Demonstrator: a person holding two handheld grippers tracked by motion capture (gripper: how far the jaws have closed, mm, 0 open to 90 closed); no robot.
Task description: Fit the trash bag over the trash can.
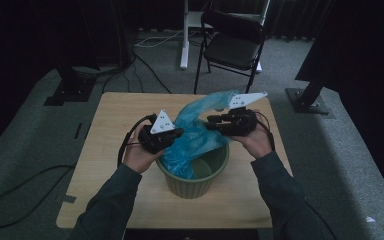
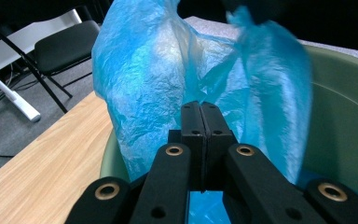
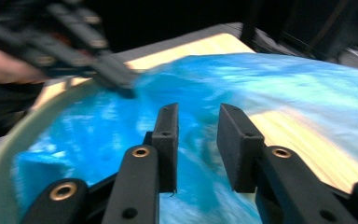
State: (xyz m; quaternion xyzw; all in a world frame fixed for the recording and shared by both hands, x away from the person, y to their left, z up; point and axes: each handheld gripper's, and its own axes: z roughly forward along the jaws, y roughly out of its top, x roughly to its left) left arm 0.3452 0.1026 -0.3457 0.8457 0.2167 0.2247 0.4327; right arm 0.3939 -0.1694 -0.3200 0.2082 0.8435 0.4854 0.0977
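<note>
A crumpled blue plastic bag (image 1: 197,132) hangs partly inside a green ribbed bin (image 1: 192,187) on the wooden table (image 1: 115,115), and its far end rises over the bin's rim. My left gripper (image 1: 181,132) is at the bin's left rim, its jaws pressed together on the bag's film (image 2: 144,70), seen up close as the left gripper (image 2: 200,109). At the rim's far right side, my right gripper (image 1: 211,121) faces left. In its own view the right gripper (image 3: 196,116) stands open over the blurred bag (image 3: 270,84), with the left gripper (image 3: 116,77) pinching the bag's edge beyond.
A black folding chair (image 1: 232,42) and a white desk leg (image 1: 184,35) stand on the grey carpet behind the table. Cables trail across the floor at the left. The bin (image 2: 340,116) sits near the table's front middle, with bare wood (image 2: 42,158) to the left.
</note>
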